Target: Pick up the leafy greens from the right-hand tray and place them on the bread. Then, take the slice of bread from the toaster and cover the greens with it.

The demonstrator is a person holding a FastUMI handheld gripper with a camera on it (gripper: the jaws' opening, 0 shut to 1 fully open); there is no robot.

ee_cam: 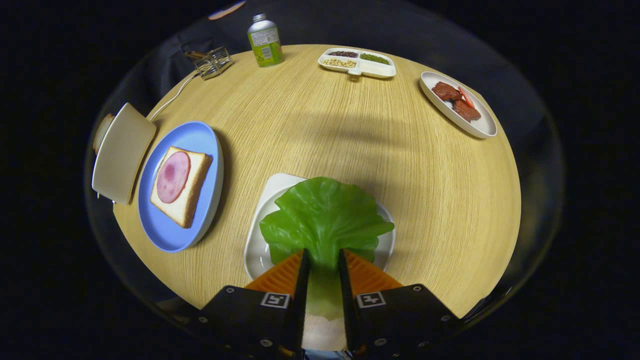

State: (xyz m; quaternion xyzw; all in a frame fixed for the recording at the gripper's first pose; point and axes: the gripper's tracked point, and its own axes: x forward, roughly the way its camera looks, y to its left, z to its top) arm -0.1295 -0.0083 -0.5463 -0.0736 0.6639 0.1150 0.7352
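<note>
Gripper narrowed to a slim gap, both fingers pressing the stem of the lettuce leaf, leaf over white tray, bread with ham on blue plate nearby, toaster beside it

Tongs clamped on lettuce leaf, above white tray

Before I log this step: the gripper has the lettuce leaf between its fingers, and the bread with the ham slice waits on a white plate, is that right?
Not quite: in the gripper view the gripper does hold the lettuce leaf, but the bread with the ham slice lies on a blue plate.
</note>
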